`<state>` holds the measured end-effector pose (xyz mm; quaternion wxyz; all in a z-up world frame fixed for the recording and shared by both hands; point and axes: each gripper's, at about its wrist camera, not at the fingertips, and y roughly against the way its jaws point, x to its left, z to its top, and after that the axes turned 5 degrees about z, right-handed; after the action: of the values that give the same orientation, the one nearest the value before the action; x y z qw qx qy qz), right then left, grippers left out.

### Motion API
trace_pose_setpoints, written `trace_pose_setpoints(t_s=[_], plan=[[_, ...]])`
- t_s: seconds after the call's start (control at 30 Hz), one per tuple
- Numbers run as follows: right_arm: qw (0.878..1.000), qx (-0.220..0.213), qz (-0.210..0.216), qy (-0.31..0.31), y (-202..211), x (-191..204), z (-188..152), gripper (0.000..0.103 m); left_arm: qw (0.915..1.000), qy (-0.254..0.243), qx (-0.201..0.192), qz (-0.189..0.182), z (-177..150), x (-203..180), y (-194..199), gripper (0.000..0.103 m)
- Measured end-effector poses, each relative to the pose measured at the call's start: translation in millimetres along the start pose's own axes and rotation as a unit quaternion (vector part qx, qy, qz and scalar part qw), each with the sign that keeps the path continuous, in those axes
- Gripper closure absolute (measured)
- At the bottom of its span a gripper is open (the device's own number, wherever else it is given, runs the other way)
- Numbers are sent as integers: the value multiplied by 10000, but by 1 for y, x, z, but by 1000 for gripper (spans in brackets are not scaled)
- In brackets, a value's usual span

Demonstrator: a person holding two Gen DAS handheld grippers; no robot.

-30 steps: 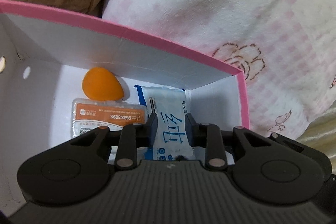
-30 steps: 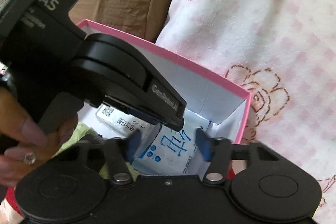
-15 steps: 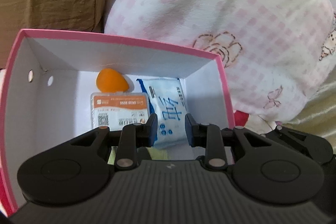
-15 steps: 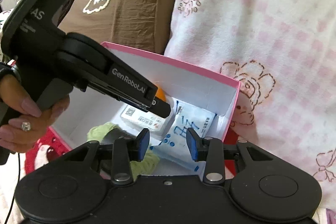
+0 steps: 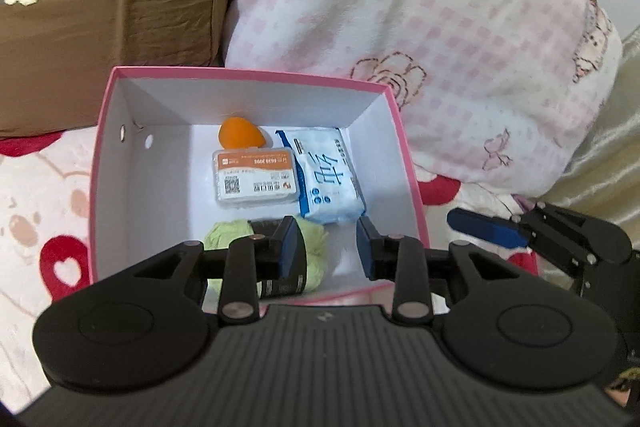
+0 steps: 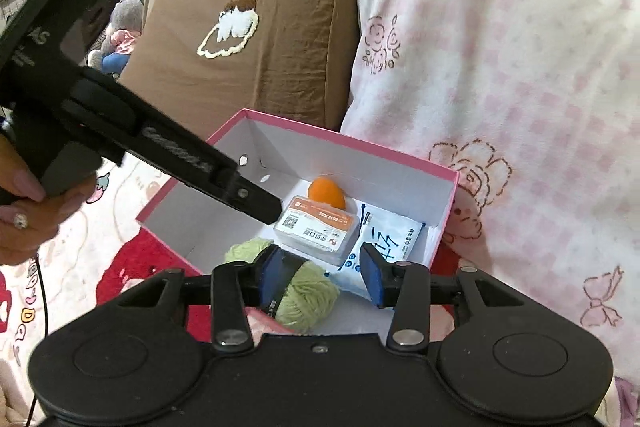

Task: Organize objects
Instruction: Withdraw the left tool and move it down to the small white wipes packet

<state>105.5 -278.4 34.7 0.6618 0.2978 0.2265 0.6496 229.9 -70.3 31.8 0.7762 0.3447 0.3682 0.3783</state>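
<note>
A pink box with a white inside sits on the bed; it also shows in the right wrist view. In it lie an orange egg-shaped sponge, a clear case with an orange label, a blue and white tissue pack and a green yarn ball with a black band. My left gripper is open and empty above the box's near side. My right gripper is open and empty, just above the near right part of the box.
A brown pillow and a pink checked blanket lie behind the box. A pink printed sheet covers the bed. The right gripper's blue finger shows at the right of the box.
Both grippers have pulled back and up from the box, so the whole box shows. The right gripper's jaws have opened wider. The tissue pack lies in the box.
</note>
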Motion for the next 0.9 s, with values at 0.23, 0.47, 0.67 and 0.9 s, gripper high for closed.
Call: trace_pose_setpoints(t_s=[0.23,0.47,0.67,0.9], plan=[[9999,102,69,11,11,11,-13,36,9999,-69,84,-54,-22,-1,37,63],[9998,149,27,138,22,29,-14,24,9997,-222,-42,9,-42,4,72,57],[9992,42,-243,318,43,53,-11,11,9994,-282,-205,61,-52,9,100,50],[9997,128,52,222,65,73,-12,11,9984,-480,-300,82,-69,7,128,36]])
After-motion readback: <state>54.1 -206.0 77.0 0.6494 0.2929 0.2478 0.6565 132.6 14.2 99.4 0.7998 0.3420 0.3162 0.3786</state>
